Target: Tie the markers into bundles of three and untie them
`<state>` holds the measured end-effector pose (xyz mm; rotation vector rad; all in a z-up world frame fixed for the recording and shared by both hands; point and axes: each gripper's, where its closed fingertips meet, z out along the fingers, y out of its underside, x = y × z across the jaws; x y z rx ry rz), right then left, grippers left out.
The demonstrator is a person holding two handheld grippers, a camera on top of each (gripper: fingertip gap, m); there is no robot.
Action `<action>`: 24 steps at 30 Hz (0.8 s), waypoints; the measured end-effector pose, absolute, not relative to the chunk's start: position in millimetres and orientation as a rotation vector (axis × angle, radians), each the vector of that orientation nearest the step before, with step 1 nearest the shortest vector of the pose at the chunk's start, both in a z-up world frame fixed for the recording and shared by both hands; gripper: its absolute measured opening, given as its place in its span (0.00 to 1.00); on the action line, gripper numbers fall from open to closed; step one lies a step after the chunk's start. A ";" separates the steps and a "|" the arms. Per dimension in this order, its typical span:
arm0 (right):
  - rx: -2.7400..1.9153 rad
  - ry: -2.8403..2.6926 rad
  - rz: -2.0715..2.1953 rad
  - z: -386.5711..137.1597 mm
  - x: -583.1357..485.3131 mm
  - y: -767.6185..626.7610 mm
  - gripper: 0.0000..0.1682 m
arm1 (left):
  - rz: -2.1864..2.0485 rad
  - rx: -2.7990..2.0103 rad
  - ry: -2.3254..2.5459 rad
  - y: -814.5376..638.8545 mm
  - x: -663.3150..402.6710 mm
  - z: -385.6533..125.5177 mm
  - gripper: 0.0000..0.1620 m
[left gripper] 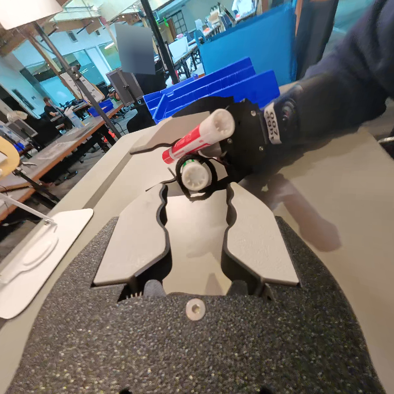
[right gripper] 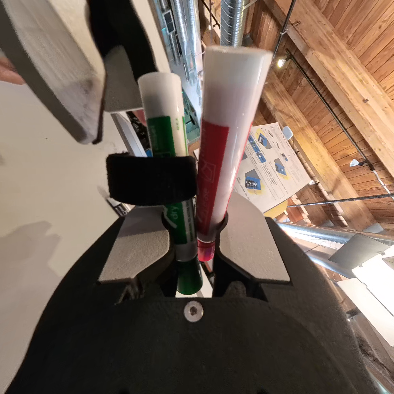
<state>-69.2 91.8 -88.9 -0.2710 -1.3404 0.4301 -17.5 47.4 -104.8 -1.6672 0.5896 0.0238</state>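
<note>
In the right wrist view my right gripper [right gripper: 196, 213] is shut on a green marker [right gripper: 164, 119] and a red marker [right gripper: 230, 128], caps toward the camera, white ends pointing away. A black strap [right gripper: 149, 179] loops around the green marker only; the red one stands outside it. In the left wrist view my left gripper [left gripper: 196, 187] is open and empty just above the table, with its fingertips either side of the green marker's white end [left gripper: 195, 177] and the loose strap loop [left gripper: 214, 173]. The red marker [left gripper: 191, 138] tilts above it, held by the right gripper [left gripper: 245, 138].
Blue bins [left gripper: 213, 91] stand behind the right gripper at the grey table's [left gripper: 330, 181] far edge. A white stand base [left gripper: 42, 255] lies at the left edge. A dark sleeve [left gripper: 341, 85] reaches in from the right. The left gripper's finger [right gripper: 53, 74] shows upper left in the right wrist view.
</note>
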 end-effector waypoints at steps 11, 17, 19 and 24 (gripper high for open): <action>-0.448 -1.482 0.884 -96.9 -70.6 83.0 0.23 | -0.196 -1.593 0.387 48.7 -25.9 -82.8 0.31; -0.801 -1.647 1.417 -110.2 -71.9 56.5 0.23 | -0.145 -1.536 0.322 49.2 -39.2 -70.3 0.30; -0.880 -1.678 1.563 -113.3 -69.6 47.4 0.23 | -0.146 -1.527 0.307 46.9 -44.6 -65.7 0.29; -0.957 -1.739 1.788 -116.5 -63.9 31.6 0.23 | -0.149 -1.543 0.330 44.5 -56.0 -49.8 0.26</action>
